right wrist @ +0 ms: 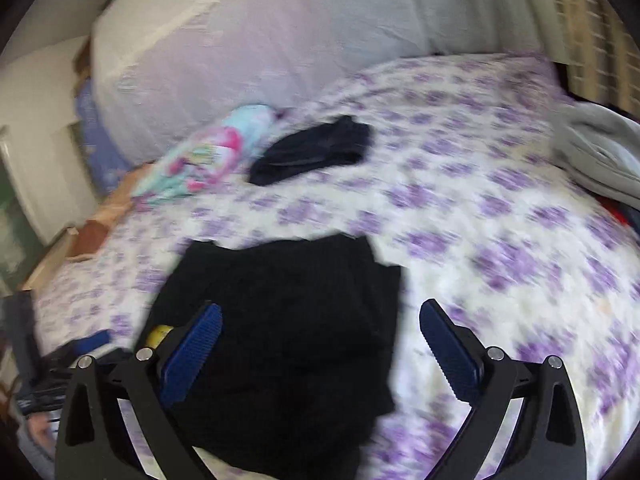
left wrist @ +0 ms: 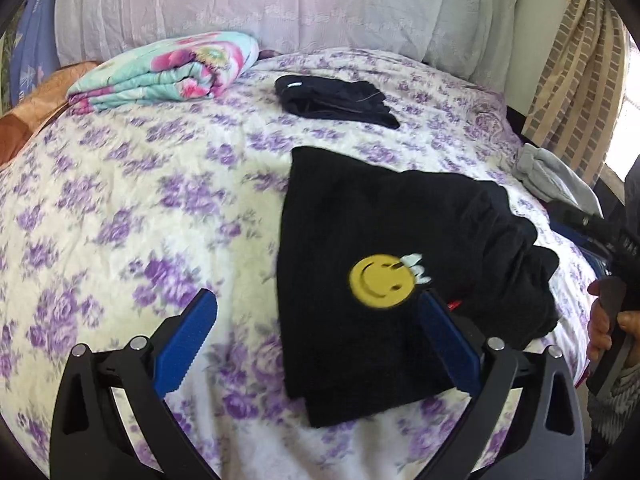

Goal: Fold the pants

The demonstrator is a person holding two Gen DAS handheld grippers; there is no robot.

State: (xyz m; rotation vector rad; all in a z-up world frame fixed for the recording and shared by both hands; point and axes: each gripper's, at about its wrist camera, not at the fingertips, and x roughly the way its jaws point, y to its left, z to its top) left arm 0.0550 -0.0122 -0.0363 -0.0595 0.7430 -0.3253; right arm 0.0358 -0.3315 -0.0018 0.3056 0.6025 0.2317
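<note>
Black pants (left wrist: 360,240) with a yellow smiley patch (left wrist: 381,280) lie folded on the purple-flowered bedspread (left wrist: 140,208); the waistband end is bunched at the right. My left gripper (left wrist: 318,316) is open above the pants' near left edge, holding nothing. In the right wrist view the same pants (right wrist: 288,320) lie under my right gripper (right wrist: 320,324), which is open and empty just above them. The left gripper's blue pad shows at the left of that view (right wrist: 94,340).
A second folded dark garment (left wrist: 336,98) lies farther back. A folded floral blanket (left wrist: 168,72) sits at the back left. Grey clothing (left wrist: 556,176) is piled at the right edge. A pale curtained wall (left wrist: 260,4) stands behind the bed.
</note>
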